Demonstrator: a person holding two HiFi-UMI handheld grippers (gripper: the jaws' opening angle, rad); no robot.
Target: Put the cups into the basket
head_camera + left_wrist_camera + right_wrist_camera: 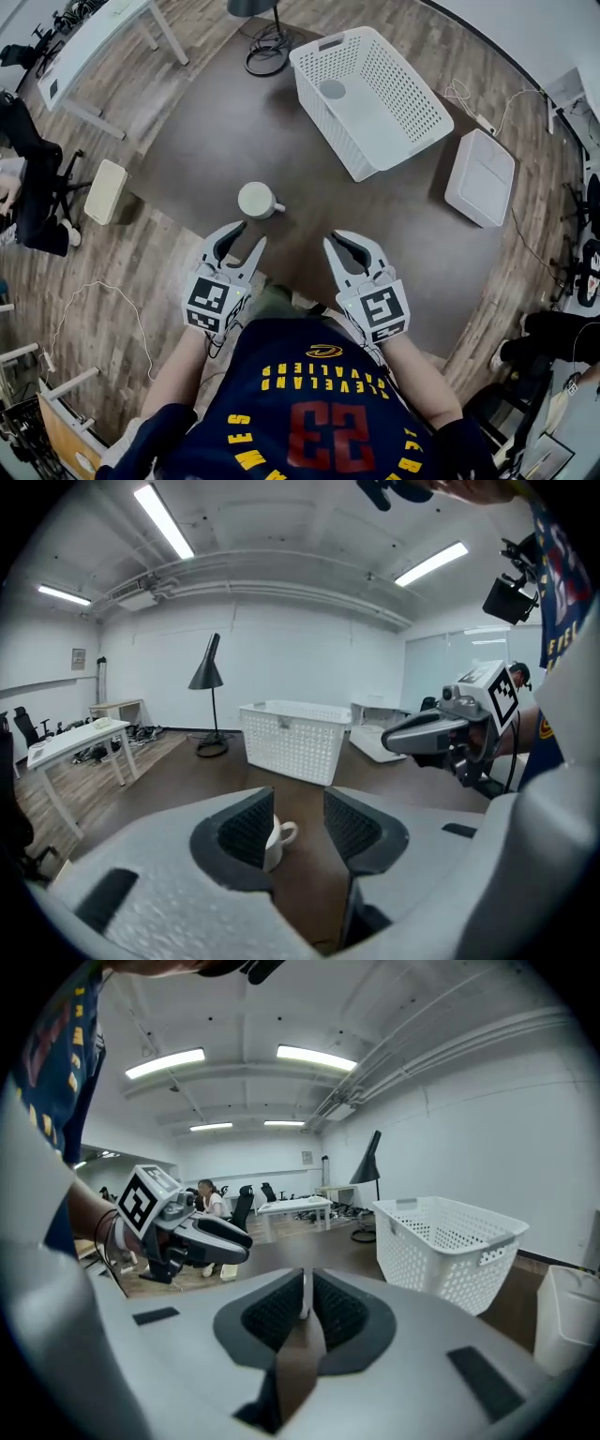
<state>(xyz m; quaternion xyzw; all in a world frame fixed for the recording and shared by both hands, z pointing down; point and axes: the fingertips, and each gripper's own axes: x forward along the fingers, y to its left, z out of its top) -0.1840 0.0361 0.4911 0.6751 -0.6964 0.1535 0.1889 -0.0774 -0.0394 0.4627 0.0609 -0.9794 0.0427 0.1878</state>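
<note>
Head view: a dark mat [206, 131] was laid over the plank floor. The white perforated basket [412, 98] was stood upright on its far side, with a round pale object on its bottom that could not be identified. Nearer the person, the left gripper [248, 236] was held with its jaws apart and nothing between the pads. The right gripper [339, 242] was held with its jaws closed together and empty. One white cup [256, 200] was stood upright on the mat, well apart from the basket and just ahead of the left jaws, its handle turned to the view's right. The cup was judged to be rigid, glazed, somewhat slippery and breakable, of moderate weight. A hold across its wall at the rim was considered firmer than one on the handle.
</note>
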